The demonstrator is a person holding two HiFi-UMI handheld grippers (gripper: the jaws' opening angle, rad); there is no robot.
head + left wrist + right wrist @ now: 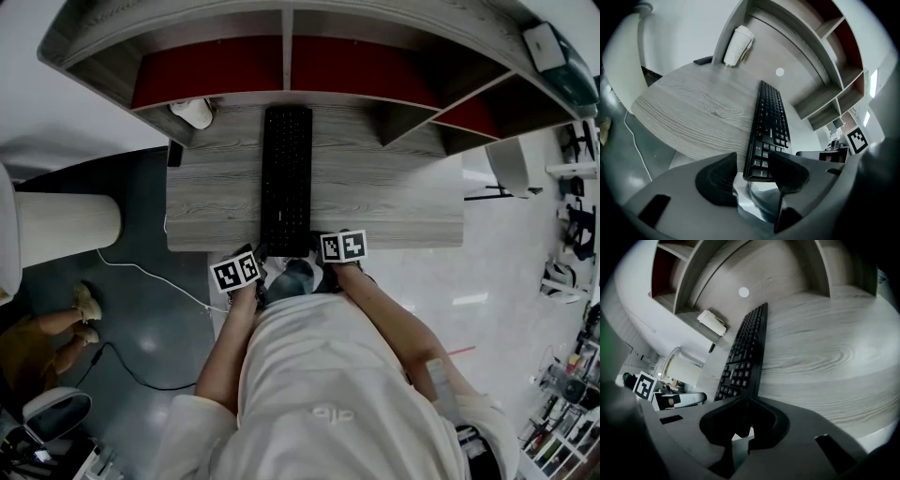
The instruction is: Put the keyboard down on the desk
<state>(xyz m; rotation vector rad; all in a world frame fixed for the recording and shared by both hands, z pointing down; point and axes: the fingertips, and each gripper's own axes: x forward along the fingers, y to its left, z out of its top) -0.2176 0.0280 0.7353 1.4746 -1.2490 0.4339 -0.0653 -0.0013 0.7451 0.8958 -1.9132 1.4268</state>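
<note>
left gripper gapes wide and holds nothing, with the keyboard's near end just past its pads (no grip needed, i'd judge, since the desk bears the weight). right gripper has its pads all but together at the near right corner, with nothing plainly pinched. the keyboard lies flat on the desk, its near end at the front edge, running lengthwise away toward the shelf.
</note>
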